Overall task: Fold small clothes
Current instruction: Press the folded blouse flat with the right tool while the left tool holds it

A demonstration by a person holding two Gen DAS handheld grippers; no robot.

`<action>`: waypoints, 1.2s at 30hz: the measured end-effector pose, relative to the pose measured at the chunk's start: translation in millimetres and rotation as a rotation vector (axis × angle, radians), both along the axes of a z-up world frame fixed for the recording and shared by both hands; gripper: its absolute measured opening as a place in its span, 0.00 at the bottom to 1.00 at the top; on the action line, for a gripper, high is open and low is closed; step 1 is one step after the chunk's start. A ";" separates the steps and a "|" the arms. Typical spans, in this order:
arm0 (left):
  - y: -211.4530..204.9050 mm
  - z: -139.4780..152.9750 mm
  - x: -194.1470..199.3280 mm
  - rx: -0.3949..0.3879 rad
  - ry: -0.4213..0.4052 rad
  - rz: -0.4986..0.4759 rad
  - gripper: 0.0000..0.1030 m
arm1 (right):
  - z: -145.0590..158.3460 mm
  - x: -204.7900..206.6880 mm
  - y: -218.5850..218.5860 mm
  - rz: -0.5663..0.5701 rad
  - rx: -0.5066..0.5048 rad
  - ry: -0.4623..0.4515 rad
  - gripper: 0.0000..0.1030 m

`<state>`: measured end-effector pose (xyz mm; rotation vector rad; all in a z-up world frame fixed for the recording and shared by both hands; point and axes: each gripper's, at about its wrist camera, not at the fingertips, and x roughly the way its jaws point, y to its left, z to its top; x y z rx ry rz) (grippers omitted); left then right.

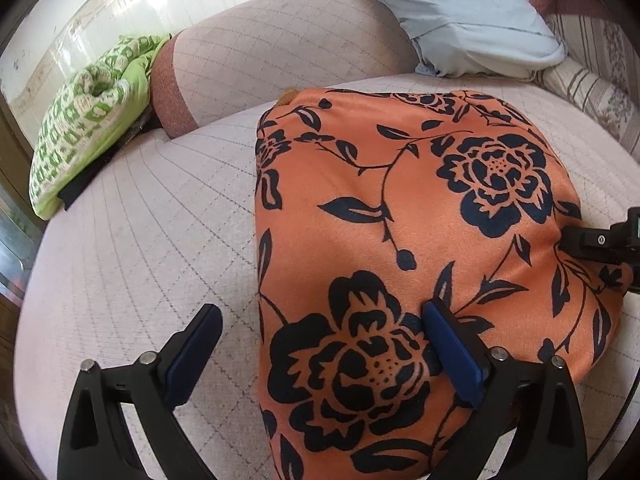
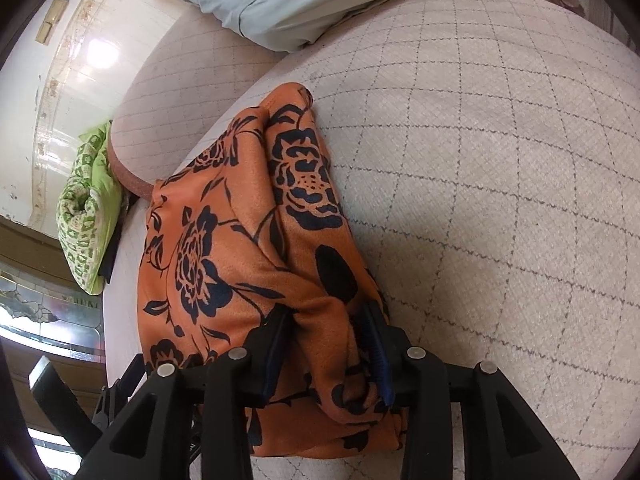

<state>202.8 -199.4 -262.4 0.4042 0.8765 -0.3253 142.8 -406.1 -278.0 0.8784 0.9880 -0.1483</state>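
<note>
An orange garment with dark blue flowers [image 1: 400, 208] lies folded on the pale quilted mattress [image 1: 160, 240]. My left gripper [image 1: 323, 310] is open wide and straddles the garment's near left edge: one blue pad over the mattress, the other on the cloth. In the right wrist view a raised fold of the same garment [image 2: 224, 248] fills the gap between my right gripper's [image 2: 326, 314] pads, which touch it on both sides. The black body of the right gripper [image 1: 600, 240] shows at the garment's right edge in the left wrist view.
A green and white patterned cloth [image 1: 88, 120] lies bundled at the mattress's far left edge. A pale blue pillow [image 1: 460, 12] and striped bedding [image 1: 592, 80] lie at the back. Bare quilted mattress [image 2: 500, 200] stretches right of the garment. Beyond the left edge is tiled floor [image 2: 80, 60].
</note>
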 end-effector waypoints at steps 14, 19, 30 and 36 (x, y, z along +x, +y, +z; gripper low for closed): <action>45.3 12.9 10.7 -0.242 0.246 0.069 1.00 | 2.7 1.2 9.2 0.021 -0.064 -0.009 0.41; 51.5 34.4 1.3 -0.127 0.093 0.043 1.00 | 18.2 -4.0 26.3 0.052 -0.177 0.041 0.41; 49.5 6.8 16.4 -0.169 0.173 0.009 1.00 | 89.7 43.3 64.3 0.132 -0.373 -0.110 0.41; 42.6 6.4 22.6 -0.162 0.154 0.001 1.00 | 30.9 91.8 65.8 0.206 -0.285 -0.035 0.41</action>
